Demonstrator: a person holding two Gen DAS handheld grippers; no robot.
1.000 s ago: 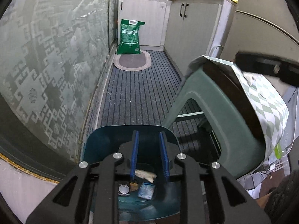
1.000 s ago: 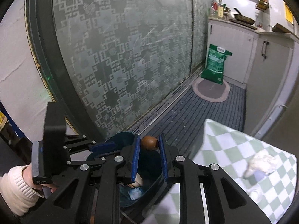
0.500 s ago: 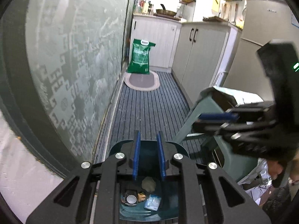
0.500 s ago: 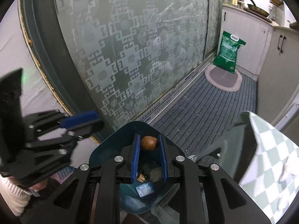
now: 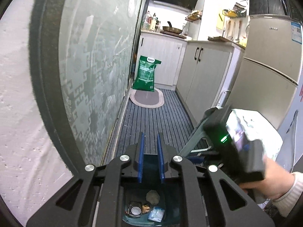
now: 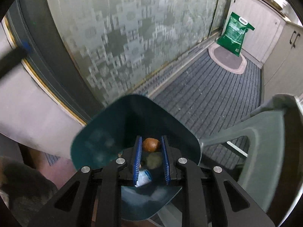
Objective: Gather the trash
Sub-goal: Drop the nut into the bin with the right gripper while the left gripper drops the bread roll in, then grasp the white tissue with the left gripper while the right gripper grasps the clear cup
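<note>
Over the teal bin (image 6: pixel 106 147), your right gripper (image 6: pixel 151 145) clamped on a brown nut (image 6: pixel 151 144), your left gripper (image 5: pixel 151 144) narrow, jaws just been closing, nothing between them, wrapper (image 5: pixel 156 213) and cap (image 5: pixel 135 210) in the bin.

The right tool (image 6: pixel 151 145) points steeply downward, its blue pads clamped on a small brown round item (image 6: pixel 151 144) held near the fingertips. The left tool (image 5: pixel 151 143) points forward and slightly down; its jaws have just been closing, stand narrowly apart, and hold nothing between them. In the left wrist view, the person's right hand (image 5: pixel 269 181), in a pale sleeve, grips the right tool's body.
</note>
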